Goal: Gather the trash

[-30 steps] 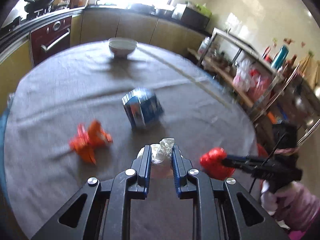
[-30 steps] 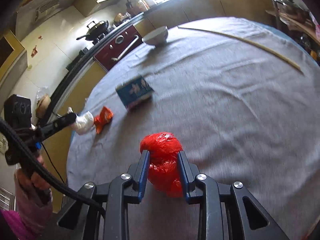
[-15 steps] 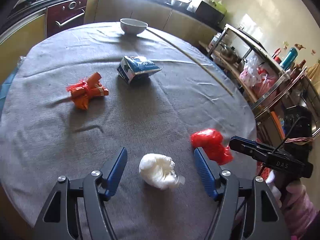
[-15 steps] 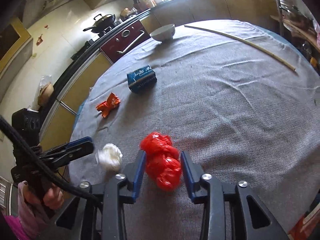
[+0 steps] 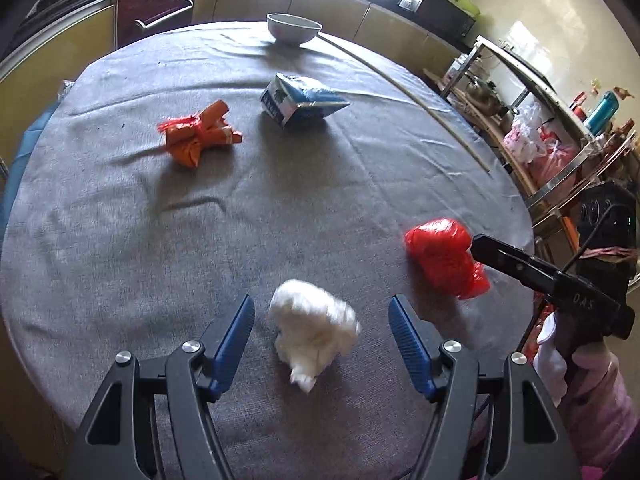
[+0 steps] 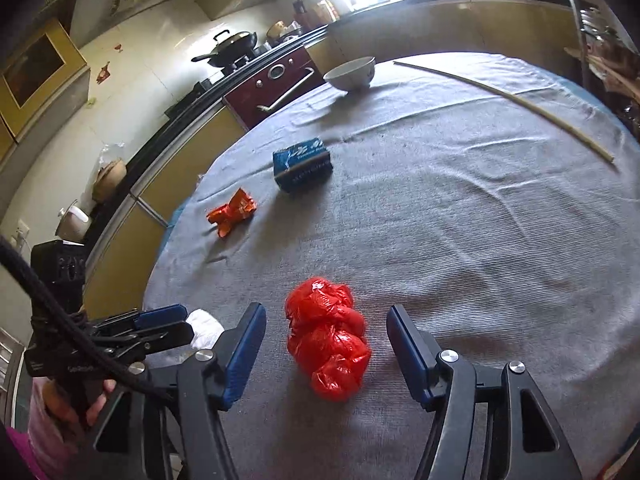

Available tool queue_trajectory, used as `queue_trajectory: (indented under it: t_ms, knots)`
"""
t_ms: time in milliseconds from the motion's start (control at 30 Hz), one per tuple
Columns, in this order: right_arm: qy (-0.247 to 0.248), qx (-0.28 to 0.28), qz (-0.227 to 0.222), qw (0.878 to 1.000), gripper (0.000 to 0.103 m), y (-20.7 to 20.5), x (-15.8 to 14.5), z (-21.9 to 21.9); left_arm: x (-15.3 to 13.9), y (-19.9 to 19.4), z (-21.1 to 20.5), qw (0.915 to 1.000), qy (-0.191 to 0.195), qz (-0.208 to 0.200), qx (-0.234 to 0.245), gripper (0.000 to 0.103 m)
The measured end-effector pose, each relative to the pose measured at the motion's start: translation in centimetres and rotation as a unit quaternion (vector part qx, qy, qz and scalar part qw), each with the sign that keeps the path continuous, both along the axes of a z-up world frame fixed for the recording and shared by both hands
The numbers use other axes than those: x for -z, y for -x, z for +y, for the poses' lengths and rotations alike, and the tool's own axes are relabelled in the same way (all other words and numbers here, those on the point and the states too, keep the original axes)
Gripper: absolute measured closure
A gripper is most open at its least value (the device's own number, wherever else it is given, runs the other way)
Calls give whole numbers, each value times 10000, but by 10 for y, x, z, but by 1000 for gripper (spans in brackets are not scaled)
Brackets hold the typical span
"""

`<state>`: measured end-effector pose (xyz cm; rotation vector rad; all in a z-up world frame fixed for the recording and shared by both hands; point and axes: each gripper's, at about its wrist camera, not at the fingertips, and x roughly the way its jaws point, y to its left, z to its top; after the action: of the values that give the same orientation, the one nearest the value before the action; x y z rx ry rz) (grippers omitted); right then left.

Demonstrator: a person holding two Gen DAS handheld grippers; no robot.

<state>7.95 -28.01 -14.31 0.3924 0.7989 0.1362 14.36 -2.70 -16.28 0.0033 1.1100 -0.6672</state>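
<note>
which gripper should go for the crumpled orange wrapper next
Left, probably. The crumpled orange wrapper lies toward the left gripper side of the grey-clothed table; both grippers are open, released trash between them.

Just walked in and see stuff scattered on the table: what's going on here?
A person is gathering trash with two handheld grippers. The left gripper stands open around a white crumpled wad lying on the grey tablecloth; the right gripper has just been opening, with a red plastic bag loose between its jaws. Neither piece is gripped. An orange wrapper, a blue carton and a white bowl lie farther out.
</note>
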Motion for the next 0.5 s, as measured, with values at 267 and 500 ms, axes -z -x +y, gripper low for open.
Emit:
queue_trajectory:
  t_ms: [267,500]
  knots:
    - [-91,-75,105,9999,62,-5,20,5,11,2,-3,9999,-101,125,-26,33]
    - [-215,98,-28,9997,66,11,19,-2,15,-2,-10,9999,-87,73,-40,44]
